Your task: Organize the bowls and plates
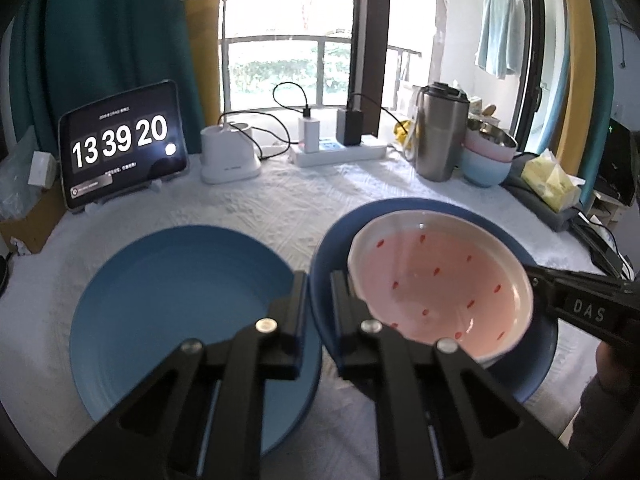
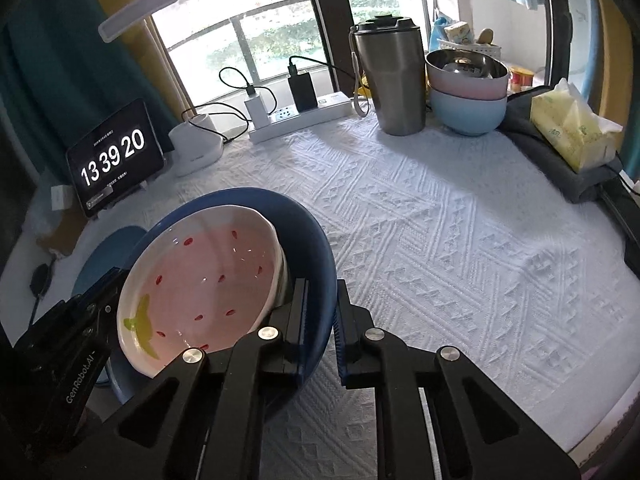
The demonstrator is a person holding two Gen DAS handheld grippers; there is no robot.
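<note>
A dark blue plate [image 1: 340, 240] holds a pink strawberry-pattern bowl [image 1: 436, 280] and is lifted and tilted above the white tablecloth. My left gripper [image 1: 319, 292] is shut on the plate's left rim. My right gripper [image 2: 320, 300] is shut on the same plate's [image 2: 312, 240] right rim, with the pink bowl [image 2: 208, 272] resting inside. A second, lighter blue plate [image 1: 176, 308] lies flat on the table to the left; it also shows in the right wrist view [image 2: 104, 252]. The right gripper's body [image 1: 580, 304] shows in the left wrist view.
At the back stand a tablet clock [image 1: 120, 144], a white lamp base [image 1: 230, 156], a power strip [image 1: 340, 152], a steel tumbler [image 2: 390, 80] and stacked bowls [image 2: 466, 92]. A tissue pack [image 2: 572, 128] lies at the right on a grey cloth.
</note>
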